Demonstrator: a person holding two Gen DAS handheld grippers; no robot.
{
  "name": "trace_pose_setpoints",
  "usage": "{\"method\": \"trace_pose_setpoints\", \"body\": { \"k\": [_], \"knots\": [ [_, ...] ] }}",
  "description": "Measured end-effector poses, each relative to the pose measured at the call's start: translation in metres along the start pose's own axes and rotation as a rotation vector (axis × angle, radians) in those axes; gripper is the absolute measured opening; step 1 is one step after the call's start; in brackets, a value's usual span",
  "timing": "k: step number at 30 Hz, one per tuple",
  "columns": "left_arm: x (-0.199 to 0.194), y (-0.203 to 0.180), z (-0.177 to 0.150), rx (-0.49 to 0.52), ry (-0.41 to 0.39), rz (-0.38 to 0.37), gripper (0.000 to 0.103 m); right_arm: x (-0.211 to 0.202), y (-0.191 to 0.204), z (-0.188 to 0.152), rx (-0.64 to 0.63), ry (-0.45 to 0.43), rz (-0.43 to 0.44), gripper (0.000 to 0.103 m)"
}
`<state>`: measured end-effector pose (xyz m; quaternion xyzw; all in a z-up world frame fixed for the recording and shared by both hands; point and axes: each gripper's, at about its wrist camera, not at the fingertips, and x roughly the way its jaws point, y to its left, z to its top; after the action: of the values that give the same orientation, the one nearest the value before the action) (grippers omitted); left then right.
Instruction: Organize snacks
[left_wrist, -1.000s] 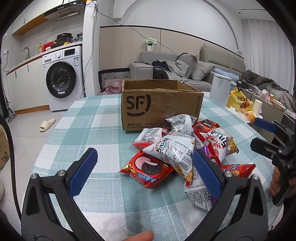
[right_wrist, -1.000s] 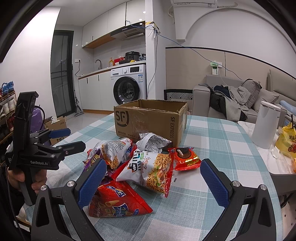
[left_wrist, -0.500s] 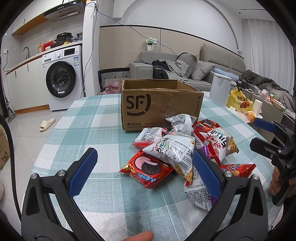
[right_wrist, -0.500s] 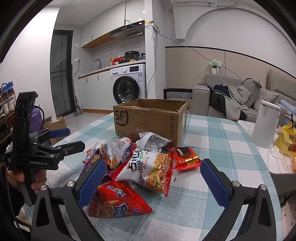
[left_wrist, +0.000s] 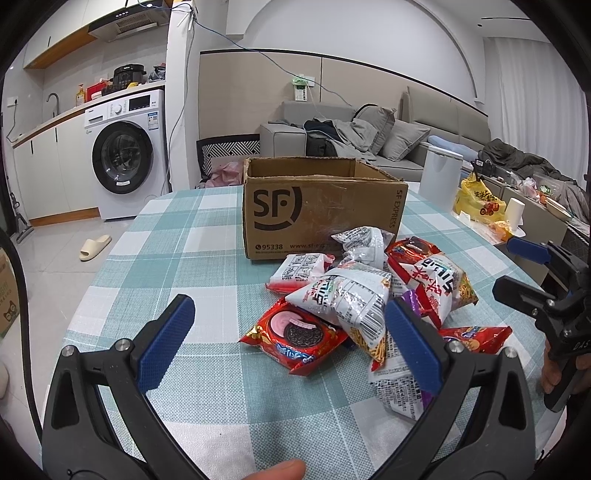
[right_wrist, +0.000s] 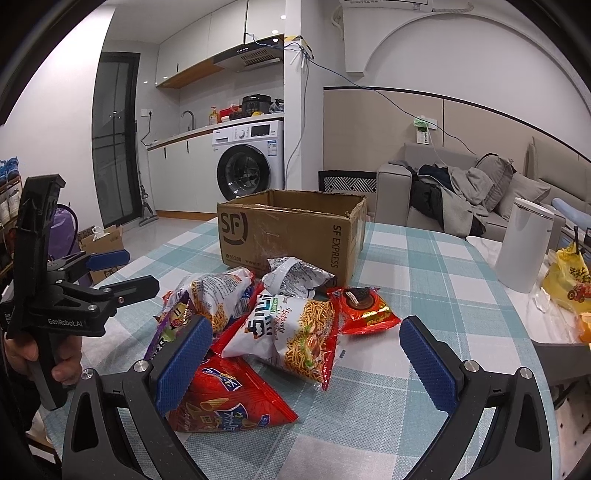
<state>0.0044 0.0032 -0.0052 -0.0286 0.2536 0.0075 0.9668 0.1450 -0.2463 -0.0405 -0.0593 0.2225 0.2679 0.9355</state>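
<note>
This is a lived-in home, an open-plan flat where kitchen and living room share one space. A front-loading washing machine (left_wrist: 123, 157) sits under a kitchen counter with a sink tap (right_wrist: 188, 115), bottles and a cooker pot, and a range hood (right_wrist: 251, 56) hangs above. A grey sofa (left_wrist: 369, 136) piled with cushions and clothes lines the far wall. A slipper (left_wrist: 95, 247) lies on the tiled floor. The worktop (left_wrist: 207, 236) is a dining table under a teal checked cloth.
</note>
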Motion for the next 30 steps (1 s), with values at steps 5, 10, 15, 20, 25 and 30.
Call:
{"method": "trace_pose_setpoints", "body": {
  "k": [5, 10, 15, 20, 25, 30],
  "knots": [
    [-0.002, -0.002, 0.003, -0.003, 0.013, -0.003, 0.102, 0.0, -0.005, 0.001, 0.026, 0.001, -0.009, 0.103],
    [-0.005, -0.002, 0.004, 0.003, 0.003, -0.013, 0.102, -0.001, -0.01, 0.001, 0.061, 0.018, 0.022, 0.103],
    [-0.011, -0.008, 0.005, 0.023, 0.001, -0.029, 0.102, -0.006, -0.006, 0.003, 0.055, 0.035, 0.047, 0.103],
    [-0.017, -0.015, 0.003, 0.04, 0.003, -0.048, 0.102, -0.006, -0.003, 0.001, 0.054, 0.051, 0.046, 0.103],
    [-0.02, -0.019, 0.001, 0.047, 0.013, -0.066, 0.102, -0.005, -0.002, 0.0, 0.064, 0.076, 0.069, 0.103],
    [-0.02, -0.023, -0.001, 0.053, 0.034, -0.096, 0.102, -0.004, 0.007, -0.004, 0.059, 0.101, 0.097, 0.103]
  ]
}}
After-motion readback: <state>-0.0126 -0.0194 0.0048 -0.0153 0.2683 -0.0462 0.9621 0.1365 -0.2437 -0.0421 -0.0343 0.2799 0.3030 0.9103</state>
